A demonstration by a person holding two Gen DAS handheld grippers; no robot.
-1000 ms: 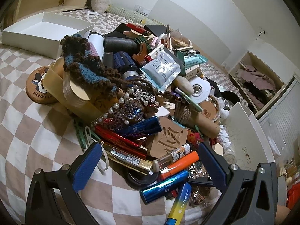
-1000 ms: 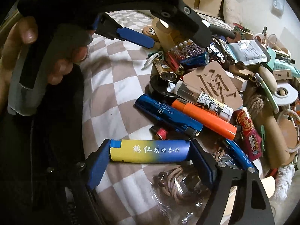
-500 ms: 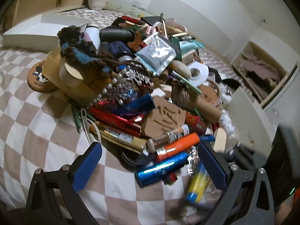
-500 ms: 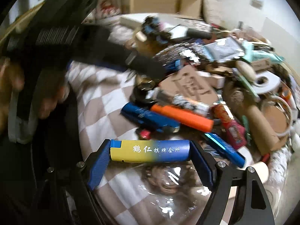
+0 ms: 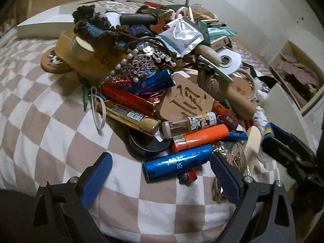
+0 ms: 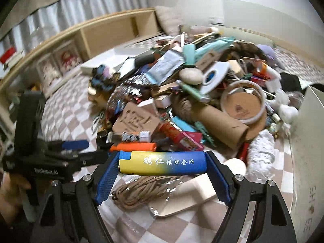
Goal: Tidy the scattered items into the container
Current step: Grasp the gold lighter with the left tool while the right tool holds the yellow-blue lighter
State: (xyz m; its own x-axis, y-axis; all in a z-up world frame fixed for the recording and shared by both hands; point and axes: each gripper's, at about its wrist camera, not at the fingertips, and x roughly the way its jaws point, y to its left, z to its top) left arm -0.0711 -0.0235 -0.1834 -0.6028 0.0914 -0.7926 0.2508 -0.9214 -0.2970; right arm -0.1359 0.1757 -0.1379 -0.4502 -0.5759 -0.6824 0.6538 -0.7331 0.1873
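Note:
My right gripper (image 6: 162,173) is shut on a yellow-and-blue lighter (image 6: 163,163) with white Chinese lettering, held crosswise above the checkered bedspread. My left gripper (image 5: 160,174) is open and empty, low over the near edge of a big heap of small items (image 5: 162,70). A shiny blue lighter (image 5: 177,163) lies just ahead between its fingers, with an orange lighter (image 5: 202,137) behind it. The white open box (image 5: 46,24) sits at the far left. The right gripper shows at the right edge of the left wrist view (image 5: 283,147).
The heap holds a wooden plaque with a carved character (image 5: 188,103), a gold bar (image 5: 129,117), a cardboard tube (image 6: 218,119) and tape rolls. A bagged coil of cord (image 6: 139,190) lies under the right gripper. A white box wall (image 6: 303,162) stands at right.
The right gripper has lifted the yellow-and-blue lighter off the bedspread and swung right and up. The left gripper has edged closer to the heap.

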